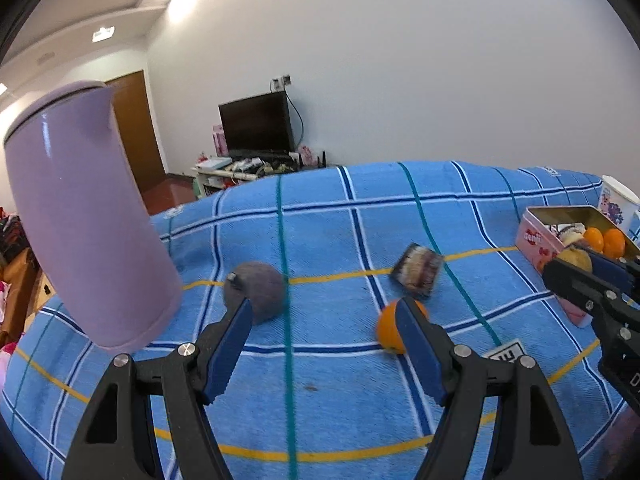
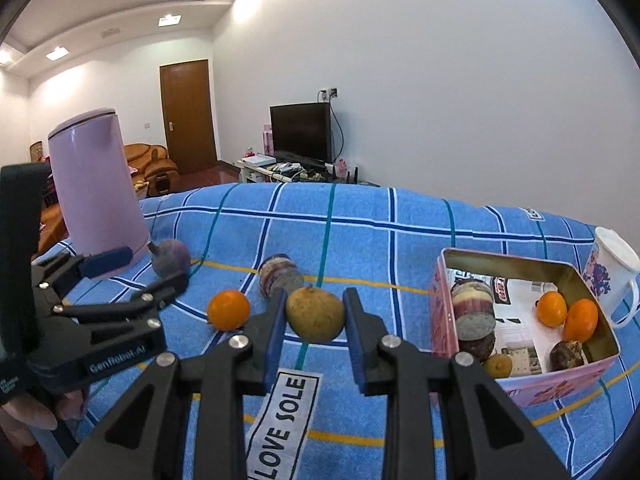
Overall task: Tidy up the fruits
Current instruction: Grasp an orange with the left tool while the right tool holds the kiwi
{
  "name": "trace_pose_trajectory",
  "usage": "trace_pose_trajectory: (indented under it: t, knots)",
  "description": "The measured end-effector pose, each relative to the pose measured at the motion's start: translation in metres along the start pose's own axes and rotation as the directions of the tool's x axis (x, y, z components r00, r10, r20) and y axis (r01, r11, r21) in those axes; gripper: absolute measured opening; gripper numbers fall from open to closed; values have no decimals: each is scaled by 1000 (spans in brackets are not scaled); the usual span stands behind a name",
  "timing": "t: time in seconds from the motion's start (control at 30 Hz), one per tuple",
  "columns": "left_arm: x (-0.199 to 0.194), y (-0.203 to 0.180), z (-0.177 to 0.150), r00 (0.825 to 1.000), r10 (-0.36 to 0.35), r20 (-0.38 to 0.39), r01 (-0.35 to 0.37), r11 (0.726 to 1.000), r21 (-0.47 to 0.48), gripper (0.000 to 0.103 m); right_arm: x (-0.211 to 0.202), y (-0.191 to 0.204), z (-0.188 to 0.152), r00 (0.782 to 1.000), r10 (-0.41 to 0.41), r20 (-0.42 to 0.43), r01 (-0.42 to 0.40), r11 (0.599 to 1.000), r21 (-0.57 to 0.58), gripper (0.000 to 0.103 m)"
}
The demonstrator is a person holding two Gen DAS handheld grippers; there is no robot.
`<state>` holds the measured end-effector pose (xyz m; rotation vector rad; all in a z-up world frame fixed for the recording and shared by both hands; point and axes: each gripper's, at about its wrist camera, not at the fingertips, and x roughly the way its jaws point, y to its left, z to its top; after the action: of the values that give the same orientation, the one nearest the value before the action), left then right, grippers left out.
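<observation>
Midway through sorting fruit on a blue plaid bedspread (image 2: pixel 360 224). Already in the pink tin (image 2: pixel 444 308): two oranges (image 2: pixel 551 309), a small yellowish fruit and some wrapped cakes. Right tongs (image 2: pixel 316 314) clamped on a yellow-green citrus (image 2: pixel 316 314), near the tin, apparently headed there. Left tongs (image 1: pixel 326 322) wide and empty, above a loose orange (image 1: pixel 386 330) and a purple fruit (image 1: pixel 258 290).

Open left gripper (image 1: pixel 322 326) over blue checked cloth (image 1: pixel 340 232), orange (image 1: pixel 390 330) beside one finger (partly hidden), purple kettle (image 1: pixel 84 216) left
</observation>
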<state>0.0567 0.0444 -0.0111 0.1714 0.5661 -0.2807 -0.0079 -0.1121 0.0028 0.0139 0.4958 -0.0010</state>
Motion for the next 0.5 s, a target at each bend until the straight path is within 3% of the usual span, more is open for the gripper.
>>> trace_pose_trajectory:
  t: [0.13,0.23,0.5]
  knots:
    - [7,-7,0,999,-25,-35,25,1000,-4,75,-3,-7,2,1000,2,12,-3,1000,18,31]
    - [14,-17,0,998,-2,-65,4,1000,30,75,-3,-17,4,1000,6,14,-7,999,51,31]
    - [44,-43,6,984,-10,-179,26,996,89,75,-1,-26,5,999,33,7,-33,995,95,31]
